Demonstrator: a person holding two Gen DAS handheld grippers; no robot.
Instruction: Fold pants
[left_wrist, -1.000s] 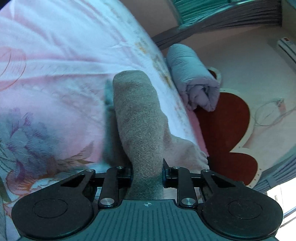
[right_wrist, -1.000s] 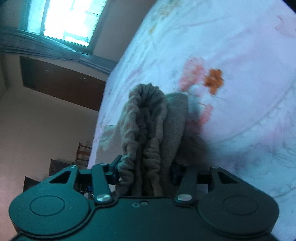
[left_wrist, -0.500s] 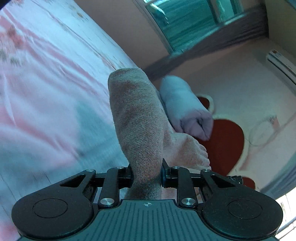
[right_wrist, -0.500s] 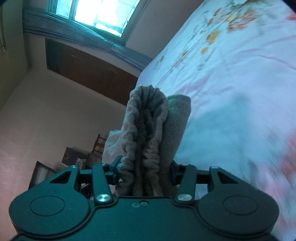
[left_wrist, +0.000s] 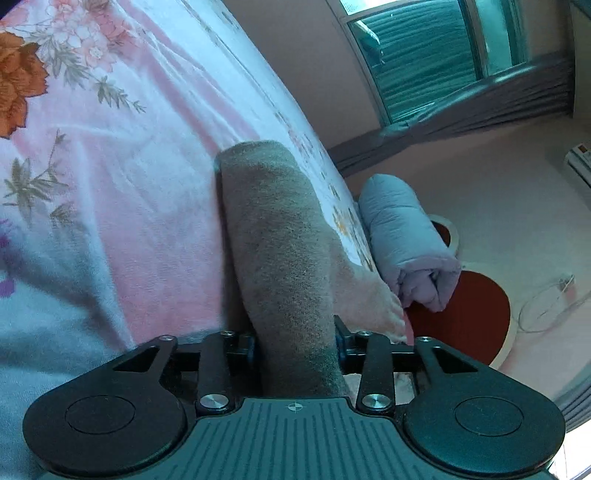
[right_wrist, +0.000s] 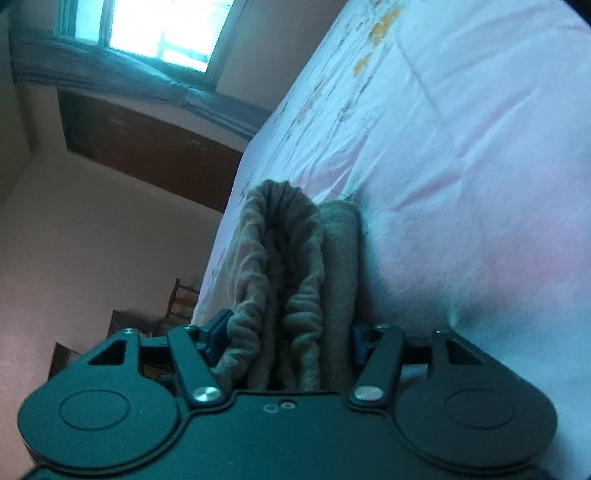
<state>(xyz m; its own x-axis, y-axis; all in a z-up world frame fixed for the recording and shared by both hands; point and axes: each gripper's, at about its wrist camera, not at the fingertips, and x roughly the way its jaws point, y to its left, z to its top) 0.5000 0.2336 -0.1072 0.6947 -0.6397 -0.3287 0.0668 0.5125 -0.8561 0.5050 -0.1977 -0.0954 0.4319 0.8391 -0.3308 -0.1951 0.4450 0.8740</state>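
- Underneath everything lies a pink-and-white quilted bedspread printed with orange and pink flowers (left_wrist: 122, 155), which fills most of both views and shows soft creases.
- Around the bed, the room has plain peach-toned walls, and grey-blue curtains (left_wrist: 480, 99) are bunched under a window.
- Only the left wrist view shows the rolled pale lilac duvet (left_wrist: 406, 243) resting at the bed's far edge, beside a dark red rounded headboard with a cream border (left_wrist: 469, 317).
- That same view also takes in a white wall-mounted air conditioner (left_wrist: 580, 162) and a thin looped white cable (left_wrist: 546, 302) against the wall.
- Only the right wrist view shows a bright window (right_wrist: 159, 33), a dark brown wooden cabinet (right_wrist: 147, 147) under the curtain line, and a wooden chair (right_wrist: 181, 299) farther back; this part is dim and a little blurred.
- Between the two tools hang the grey-brown fuzzy knit pants (left_wrist: 280, 258), raised just off the bedspread and close beside it.
- At the left end, the fabric is a smooth, thick folded band with a rounded top; a paler part of it drapes off to the right.
- At the right end, the gathered elastic waistband shows as two puckered ridges, with a flatter layer pressed alongside them.
- Clamped tight on the smooth folded end, the left gripper (left_wrist: 295, 343) has cloth filling the whole gap between its black jaws.
- Likewise, the right gripper (right_wrist: 284, 339) is clenched on the bunched waistband, blue pads (right_wrist: 218, 332) pressing in from either side.
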